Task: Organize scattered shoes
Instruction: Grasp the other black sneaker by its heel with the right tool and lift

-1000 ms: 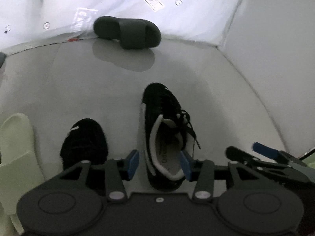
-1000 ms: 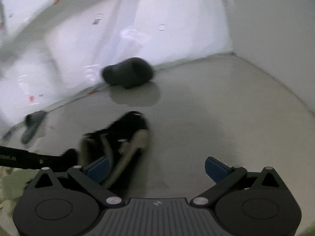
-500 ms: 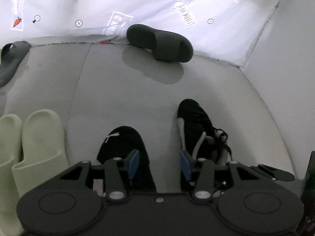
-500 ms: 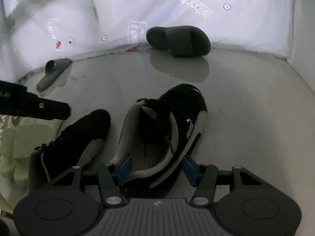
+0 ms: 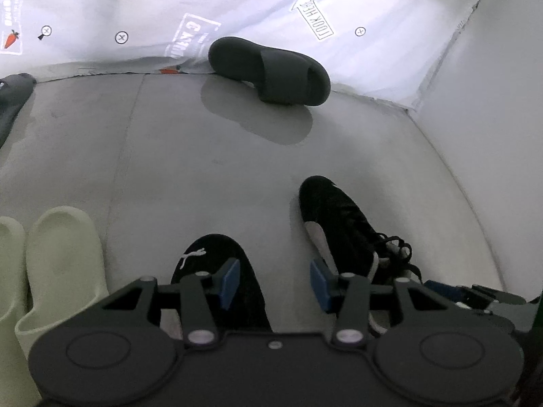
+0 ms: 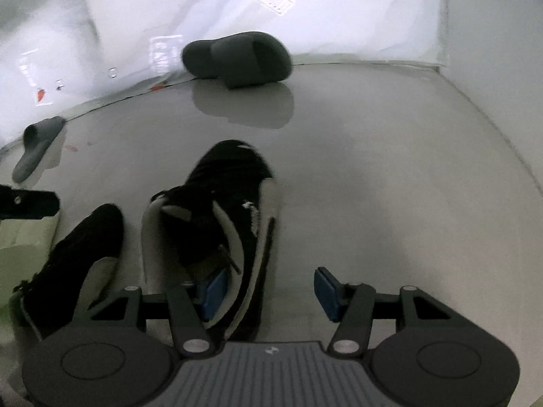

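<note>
Grey floor (image 5: 210, 156): black sneakers (image 5: 342, 227), dark slides (image 5: 271, 68), seemingly pale-green slides (image 5: 61, 254).

Two sneakers lay side by side on the floor (image 5: 220, 156) just ahead of the left gripper (image 5: 275, 279): one sneaker (image 5: 217, 271) under its left finger, the other sneaker (image 5: 342, 230) right. A pair of slippers (image 5: 61, 264) sat left; a slide (image 5: 271, 68) lay far ahead by the wall.

Two black sneakers (image 5: 342, 230) (image 5: 217, 271) lay side by side at lower centre; a dark slide (image 5: 271, 68) rested top centre.
</note>
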Demonstrator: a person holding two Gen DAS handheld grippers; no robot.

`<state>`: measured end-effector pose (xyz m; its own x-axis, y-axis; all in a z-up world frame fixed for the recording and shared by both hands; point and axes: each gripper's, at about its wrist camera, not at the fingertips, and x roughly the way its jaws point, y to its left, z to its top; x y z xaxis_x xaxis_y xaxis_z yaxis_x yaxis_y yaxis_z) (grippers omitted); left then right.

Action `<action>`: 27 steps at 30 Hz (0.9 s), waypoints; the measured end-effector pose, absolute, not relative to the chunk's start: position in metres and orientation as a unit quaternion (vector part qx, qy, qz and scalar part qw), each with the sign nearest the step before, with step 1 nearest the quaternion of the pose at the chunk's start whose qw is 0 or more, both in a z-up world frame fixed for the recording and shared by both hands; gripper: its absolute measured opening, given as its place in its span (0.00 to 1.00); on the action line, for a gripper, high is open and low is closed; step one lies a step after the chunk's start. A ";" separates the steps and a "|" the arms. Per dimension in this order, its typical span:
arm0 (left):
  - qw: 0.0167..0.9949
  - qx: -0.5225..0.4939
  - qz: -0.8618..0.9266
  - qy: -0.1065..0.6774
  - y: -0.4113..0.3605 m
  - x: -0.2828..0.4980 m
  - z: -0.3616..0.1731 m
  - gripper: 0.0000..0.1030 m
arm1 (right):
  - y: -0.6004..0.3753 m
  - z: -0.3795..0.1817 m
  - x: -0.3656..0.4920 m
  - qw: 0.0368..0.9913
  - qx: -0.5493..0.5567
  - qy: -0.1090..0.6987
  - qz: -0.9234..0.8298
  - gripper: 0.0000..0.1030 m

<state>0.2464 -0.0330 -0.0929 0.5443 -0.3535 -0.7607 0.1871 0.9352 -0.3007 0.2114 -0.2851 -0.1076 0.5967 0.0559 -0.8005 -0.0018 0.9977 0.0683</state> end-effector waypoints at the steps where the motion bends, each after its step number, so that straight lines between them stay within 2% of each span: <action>1: 0.873 -0.093 -0.155 0.453 -0.033 0.247 -0.094 0.45 | -0.287 -0.107 0.213 0.893 0.032 0.449 0.013 0.56; 16: 0.868 -0.137 -0.110 0.464 -0.013 0.263 -0.110 0.45 | -0.332 -0.108 0.259 0.890 -0.006 0.457 -0.010 0.57; 20: 0.872 -0.150 -0.090 0.457 -0.007 0.272 -0.109 0.45 | -0.339 -0.110 0.280 0.886 -0.020 0.464 -0.002 0.60; 23: 0.876 -0.158 -0.079 0.448 -0.004 0.275 -0.107 0.45 | -0.344 -0.109 0.303 0.879 -0.028 0.475 -0.004 0.68; 27: 0.882 -0.171 -0.076 0.433 -0.002 0.276 -0.102 0.45 | -0.341 -0.100 0.314 0.877 -0.034 0.479 -0.008 0.68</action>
